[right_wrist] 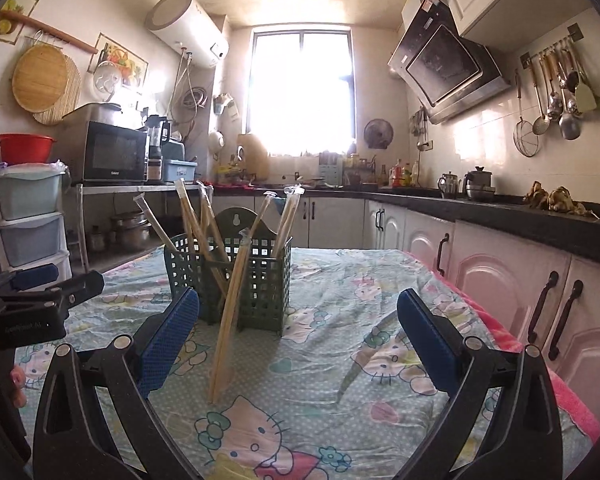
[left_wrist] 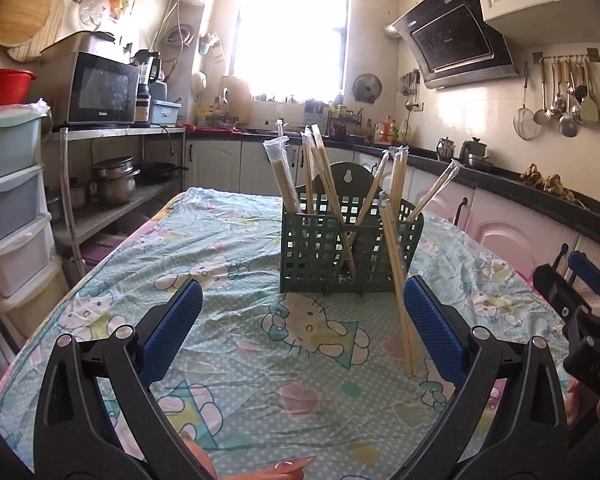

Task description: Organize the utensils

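Observation:
A dark green lattice utensil holder (left_wrist: 324, 256) (right_wrist: 260, 276) stands on the Hello Kitty tablecloth (left_wrist: 228, 344) (right_wrist: 340, 380). Several wrapped chopstick pairs (left_wrist: 284, 176) (right_wrist: 192, 220) stick up from its compartments. One more chopstick pair (left_wrist: 398, 280) (right_wrist: 230, 320) leans against the holder's outside, its foot on the cloth. My left gripper (left_wrist: 302, 320) is open and empty; the leaning pair stands just inside its right finger (left_wrist: 432, 328). My right gripper (right_wrist: 300, 332) is also open and empty, with the leaning pair near its left finger (right_wrist: 172, 340).
White and pink cabinets (right_wrist: 500, 272) under a black counter run along the right of the table. On the left are a metal shelf with pots (left_wrist: 116, 184) and plastic drawers (left_wrist: 8, 208). Each gripper shows at the other view's edge. A person's fingers (left_wrist: 284, 468) show below.

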A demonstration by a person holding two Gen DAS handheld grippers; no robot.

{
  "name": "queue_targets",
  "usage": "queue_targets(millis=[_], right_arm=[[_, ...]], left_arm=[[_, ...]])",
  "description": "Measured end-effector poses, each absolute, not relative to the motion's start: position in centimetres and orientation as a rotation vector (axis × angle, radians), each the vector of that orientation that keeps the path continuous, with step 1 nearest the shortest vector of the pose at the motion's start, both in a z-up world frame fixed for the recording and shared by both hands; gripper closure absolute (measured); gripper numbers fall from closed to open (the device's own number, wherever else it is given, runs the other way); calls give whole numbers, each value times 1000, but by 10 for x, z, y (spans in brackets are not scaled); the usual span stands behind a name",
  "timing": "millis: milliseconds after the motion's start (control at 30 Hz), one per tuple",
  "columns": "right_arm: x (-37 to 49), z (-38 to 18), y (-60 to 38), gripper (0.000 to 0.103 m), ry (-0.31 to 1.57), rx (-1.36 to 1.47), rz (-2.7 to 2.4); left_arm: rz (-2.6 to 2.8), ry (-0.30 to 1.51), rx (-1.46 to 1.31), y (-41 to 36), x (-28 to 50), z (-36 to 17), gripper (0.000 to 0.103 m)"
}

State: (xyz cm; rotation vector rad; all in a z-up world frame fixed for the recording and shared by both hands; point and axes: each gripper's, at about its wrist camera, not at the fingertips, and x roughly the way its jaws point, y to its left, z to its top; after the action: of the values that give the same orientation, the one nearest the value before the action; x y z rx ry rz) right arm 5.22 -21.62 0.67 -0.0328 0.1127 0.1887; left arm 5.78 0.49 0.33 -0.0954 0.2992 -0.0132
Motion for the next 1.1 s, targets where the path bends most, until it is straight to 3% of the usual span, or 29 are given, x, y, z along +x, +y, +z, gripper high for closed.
queue_targets(millis=[1100], right_arm=[[49, 9, -215, 6, 88, -29, 176]], left_arm=[[-21, 289, -102, 7, 55, 3, 10]])
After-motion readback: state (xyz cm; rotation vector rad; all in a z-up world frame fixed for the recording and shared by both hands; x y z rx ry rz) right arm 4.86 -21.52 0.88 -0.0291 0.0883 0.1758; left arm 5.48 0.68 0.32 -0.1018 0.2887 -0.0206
